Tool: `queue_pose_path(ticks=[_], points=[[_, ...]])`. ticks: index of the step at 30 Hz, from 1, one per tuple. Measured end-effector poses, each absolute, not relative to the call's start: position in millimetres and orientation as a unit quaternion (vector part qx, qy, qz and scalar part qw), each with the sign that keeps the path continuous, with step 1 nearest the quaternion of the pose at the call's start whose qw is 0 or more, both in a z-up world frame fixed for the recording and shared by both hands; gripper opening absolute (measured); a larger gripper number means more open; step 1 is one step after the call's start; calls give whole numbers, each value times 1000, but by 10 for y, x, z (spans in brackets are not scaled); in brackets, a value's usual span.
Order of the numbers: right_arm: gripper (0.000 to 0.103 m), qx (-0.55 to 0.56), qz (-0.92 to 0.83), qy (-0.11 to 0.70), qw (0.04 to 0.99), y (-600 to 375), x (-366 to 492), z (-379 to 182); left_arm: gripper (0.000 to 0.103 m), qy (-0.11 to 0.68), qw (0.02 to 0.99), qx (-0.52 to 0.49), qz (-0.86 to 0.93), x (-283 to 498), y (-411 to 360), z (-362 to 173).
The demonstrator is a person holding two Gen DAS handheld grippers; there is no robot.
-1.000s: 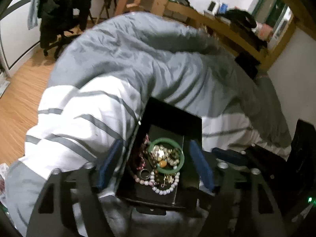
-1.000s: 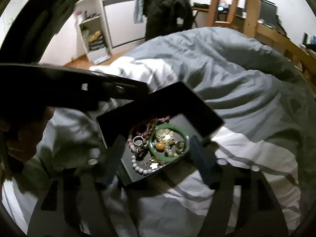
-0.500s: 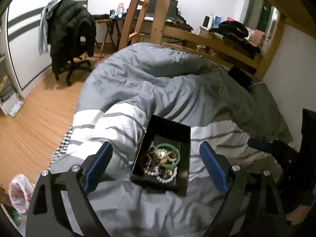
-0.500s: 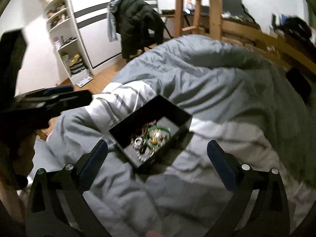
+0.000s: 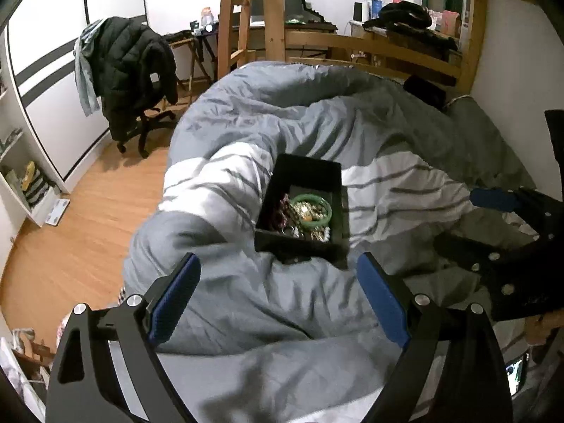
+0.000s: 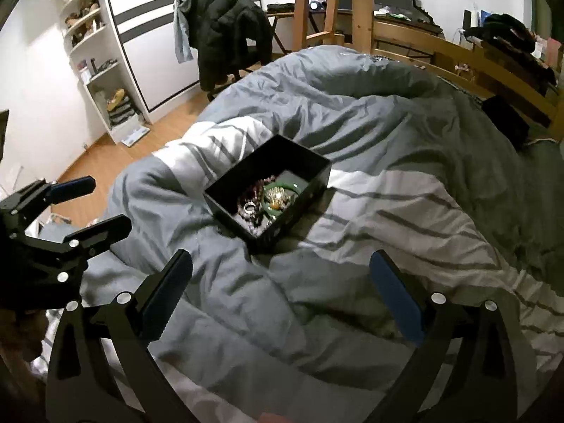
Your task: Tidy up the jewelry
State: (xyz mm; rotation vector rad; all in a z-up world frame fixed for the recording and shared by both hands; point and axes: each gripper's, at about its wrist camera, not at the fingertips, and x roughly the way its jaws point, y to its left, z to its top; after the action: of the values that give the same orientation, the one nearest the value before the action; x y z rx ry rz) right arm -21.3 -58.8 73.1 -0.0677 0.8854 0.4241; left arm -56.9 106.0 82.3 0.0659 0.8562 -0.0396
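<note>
A black open box (image 5: 296,245) rests on the grey and white striped duvet (image 5: 282,317). Inside it lie a green bangle (image 5: 310,196), bead strands and gold pieces. My left gripper (image 5: 276,261) hovers open just in front of the box, with nothing between its blue pads. The right gripper (image 5: 456,218) shows at the right edge. In the right wrist view the box (image 6: 292,218) holds the bangle (image 6: 277,211) and a silver ring (image 6: 249,207). My right gripper (image 6: 281,257) stands open and empty short of the box. The left gripper (image 6: 109,203) hangs open at the left.
An office chair with a black jacket (image 5: 130,70) stands on the wooden floor (image 5: 88,218) left of the bed. A wooden ladder and frame (image 5: 273,17) rise behind the bed. White shelves (image 6: 102,63) line the left wall. A dark object (image 5: 424,91) lies at the far corner.
Both grippers have drawn back and up from the box and opened wider. A second ago the box sat between their fingers; now it lies apart on the duvet.
</note>
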Motion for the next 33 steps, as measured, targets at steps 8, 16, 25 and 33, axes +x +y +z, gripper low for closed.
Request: queue_pose_path(ticks=[8,16,25,33], points=[[99,-29,199,423,883,-641,-309,712,89,408,912,46,-11,-681,989,814],[99,-28,202,422,883,-635,-307,706,89,412,910,54,2,-684,1003,784],[99,-28,205,427,880,-631,-300,643,89,418,907,55,2,-674,1005,746],[99,-28,204,427,880,-629,-298,631,89,423,904,55,2,-669,1006,715]])
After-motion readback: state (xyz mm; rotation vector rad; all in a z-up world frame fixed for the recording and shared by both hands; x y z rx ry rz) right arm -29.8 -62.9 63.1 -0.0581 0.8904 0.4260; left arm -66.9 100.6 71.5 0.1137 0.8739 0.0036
